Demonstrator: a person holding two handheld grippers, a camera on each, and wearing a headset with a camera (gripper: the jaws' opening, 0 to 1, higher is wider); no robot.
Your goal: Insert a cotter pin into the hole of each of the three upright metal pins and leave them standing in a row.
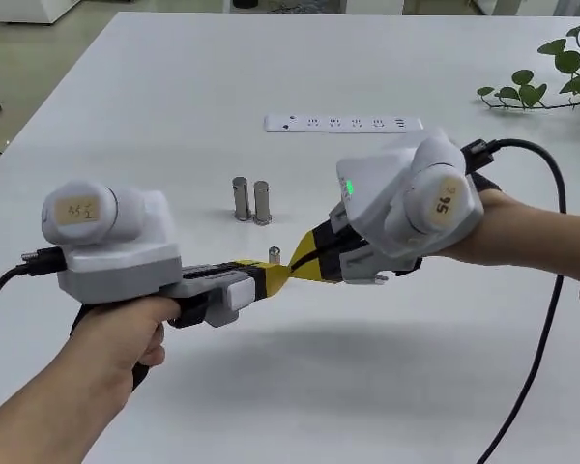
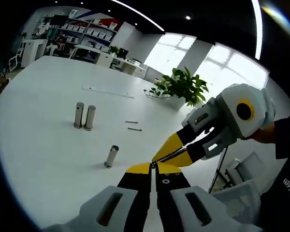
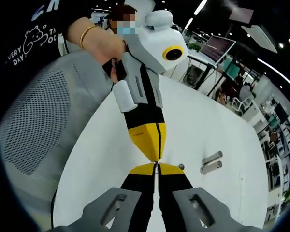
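While the two claws meet tip to tip, each has its jaws pressed together: left gripper (image 1: 274, 276) comes in from the person's left, right gripper (image 1: 302, 259) from the right, black jaws with yellow tips nose to nose. The left gripper view shows a thin dark sliver (image 2: 171, 155) lying along the right jaws toward the meeting point. Probably a cotter pin being passed or re-gripped, but too small to say which claw has it. Best guess for the pose: squaring a thin pin up so it points cleanly before insertion.

Near the tips, a short polished steel pin (image 2: 111, 156) stands alone on the matte white table (image 1: 155, 97), toward the person's edge. Likely the next target, hence the work held close to it. Its hole isn't readable.

Further toward the far edge, two matching steel pins (image 1: 241, 198) stand upright side by side, nearly touching. Can't tell whether they are already pinned.

Two thin dark cotter pins (image 2: 131, 122) lie flat and loose on the table beyond the lone pin, so stock is in reach.

A white power strip (image 1: 343, 123) lies near the far edge, and a leafy green plant (image 1: 561, 68) sits at the far right corner.
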